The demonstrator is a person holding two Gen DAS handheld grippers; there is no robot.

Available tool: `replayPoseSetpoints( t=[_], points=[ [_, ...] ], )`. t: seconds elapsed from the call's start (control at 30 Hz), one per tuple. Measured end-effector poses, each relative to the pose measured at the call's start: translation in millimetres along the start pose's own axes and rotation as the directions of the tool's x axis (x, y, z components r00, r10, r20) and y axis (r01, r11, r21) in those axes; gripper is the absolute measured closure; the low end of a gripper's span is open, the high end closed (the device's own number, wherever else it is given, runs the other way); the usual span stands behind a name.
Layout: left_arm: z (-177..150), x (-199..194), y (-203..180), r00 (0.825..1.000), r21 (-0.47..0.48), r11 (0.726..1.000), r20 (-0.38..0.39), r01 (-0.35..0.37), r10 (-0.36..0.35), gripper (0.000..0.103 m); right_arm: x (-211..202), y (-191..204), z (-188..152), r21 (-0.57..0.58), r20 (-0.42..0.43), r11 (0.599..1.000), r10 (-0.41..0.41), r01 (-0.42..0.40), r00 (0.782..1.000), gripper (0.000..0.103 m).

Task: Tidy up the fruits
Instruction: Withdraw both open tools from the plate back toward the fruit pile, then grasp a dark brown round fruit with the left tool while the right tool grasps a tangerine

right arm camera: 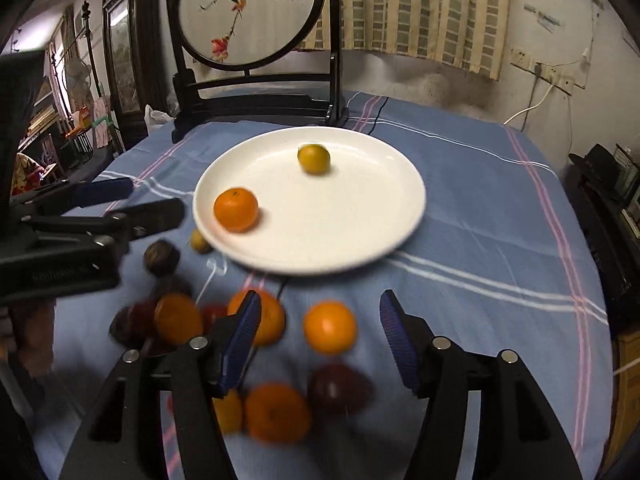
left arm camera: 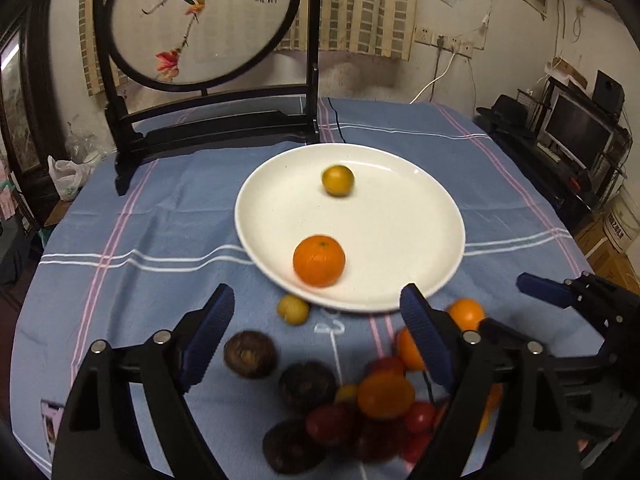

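Observation:
A white plate (left arm camera: 420,240) (right arm camera: 340,220) on the blue cloth holds an orange (left arm camera: 319,260) (right arm camera: 235,209) near its front rim and a small yellow-green citrus (left arm camera: 338,180) (right arm camera: 314,158) farther back. In front of the plate lie several loose fruits: oranges (left arm camera: 386,394) (right arm camera: 330,326), dark brown round fruits (left arm camera: 250,354) (right arm camera: 161,258), red ones (left arm camera: 332,424) and a small yellow one (left arm camera: 293,309) (right arm camera: 199,241). My left gripper (left arm camera: 317,295) hangs open above the pile, nothing between its pads. My right gripper (right arm camera: 320,298) is open too, with an orange lying on the cloth below its gap.
A round embroidered bird screen on a black stand (left arm camera: 200,20) (right arm camera: 248,8) rises behind the plate. The blue striped cloth (left arm camera: 140,220) covers the table. A monitor and shelves (left arm camera: 576,128) stand off the right edge, a plastic bag (left arm camera: 68,176) off the left.

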State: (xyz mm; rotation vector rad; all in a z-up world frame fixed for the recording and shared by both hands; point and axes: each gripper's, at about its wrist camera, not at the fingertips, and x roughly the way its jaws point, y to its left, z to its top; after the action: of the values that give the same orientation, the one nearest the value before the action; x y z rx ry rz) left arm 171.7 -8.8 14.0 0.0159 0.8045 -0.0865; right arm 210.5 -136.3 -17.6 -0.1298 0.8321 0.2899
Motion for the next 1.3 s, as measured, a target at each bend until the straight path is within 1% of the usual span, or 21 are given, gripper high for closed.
replayPoseSetpoints(
  t=[0.07,0.17,0.27,0.37,0.43,0.5,0.63,0.7,0.73,0.8,0.93,1.0,1.03,1.07,1.1,1.23,1.3],
  points=[
    [-15,-10,1,1.0,0.017,1.0,0.006,-0.011,0.011,0.014,-12,-4,-15,0.023,-0.006,1.0,0.0,0.0,1.0,0.038],
    [-38,-19,1,1.0,0.048,0.999,-0.015,-0.009,0.009,0.014,-22,-6,-36,0.043,-0.02,0.999,-0.005,0.006,1.0,0.038],
    [-61,-26,6,0.999,0.046,0.999,-0.036,-0.007,0.009,0.014,-30,-5,-52,0.055,-0.025,0.998,-0.012,0.013,1.0,0.038],
    [-80,-30,10,0.999,0.04,0.999,-0.048,-0.005,0.007,0.014,-38,-4,-68,0.092,-0.026,0.996,0.005,-0.002,1.0,0.035],
    [-89,-31,13,0.998,0.038,0.999,-0.058,-0.013,0.015,0.014,-43,-3,-74,0.106,-0.019,0.994,-0.006,0.008,1.0,0.031],
    [-99,-32,16,0.998,0.043,0.999,-0.059,-0.021,0.023,0.014,-46,0,-79,0.103,-0.009,0.995,-0.017,0.018,1.0,0.029],
    [-113,-28,21,0.996,0.051,0.999,-0.081,-0.015,0.019,0.015,-52,6,-83,0.088,0.001,0.996,-0.001,0.001,1.0,0.029],
    [-115,-24,22,0.995,0.047,0.999,-0.102,-0.013,0.017,0.021,-53,10,-84,0.071,0.005,0.997,0.006,-0.006,1.0,0.028],
    [-116,-19,24,0.993,0.039,0.999,-0.115,-0.01,0.014,0.022,-53,11,-84,0.066,0.006,0.998,0.01,-0.011,1.0,0.026],
    [-117,-12,26,0.991,0.028,1.0,-0.136,-0.006,0.009,0.028,-52,12,-85,0.068,0.006,0.997,0.017,-0.018,1.0,0.024],
    [-113,6,26,0.982,0.005,1.0,-0.187,0.016,-0.014,0.031,-48,13,-86,0.074,-0.004,0.996,0.04,-0.039,0.999,0.024],
    [-109,11,23,0.983,0.008,1.0,-0.185,0.016,-0.014,0.034,-45,13,-87,0.069,-0.014,0.997,0.041,-0.04,0.999,0.024],
    [-107,13,22,0.983,0.011,1.0,-0.181,0.019,-0.016,0.039,-44,13,-87,0.069,-0.017,0.997,0.042,-0.04,0.999,0.024],
    [-104,14,22,0.984,0.016,1.0,-0.177,0.016,-0.013,0.053,-43,13,-87,0.069,-0.021,0.997,0.042,-0.04,0.999,0.024],
    [-103,14,21,0.984,0.016,0.999,-0.178,0.032,-0.028,0.06,-42,13,-87,0.068,-0.023,0.997,0.04,-0.038,0.999,0.024],
    [-103,12,22,0.983,0.005,1.0,-0.18,0.029,-0.028,0.06,-36,13,-87,0.046,-0.043,0.999,0.017,-0.015,0.999,0.024],
    [-104,7,22,0.983,-0.001,0.999,-0.179,0.038,-0.037,0.06,-26,16,-88,0.004,-0.081,1.0,-0.015,0.016,0.997,0.024]
  ],
)
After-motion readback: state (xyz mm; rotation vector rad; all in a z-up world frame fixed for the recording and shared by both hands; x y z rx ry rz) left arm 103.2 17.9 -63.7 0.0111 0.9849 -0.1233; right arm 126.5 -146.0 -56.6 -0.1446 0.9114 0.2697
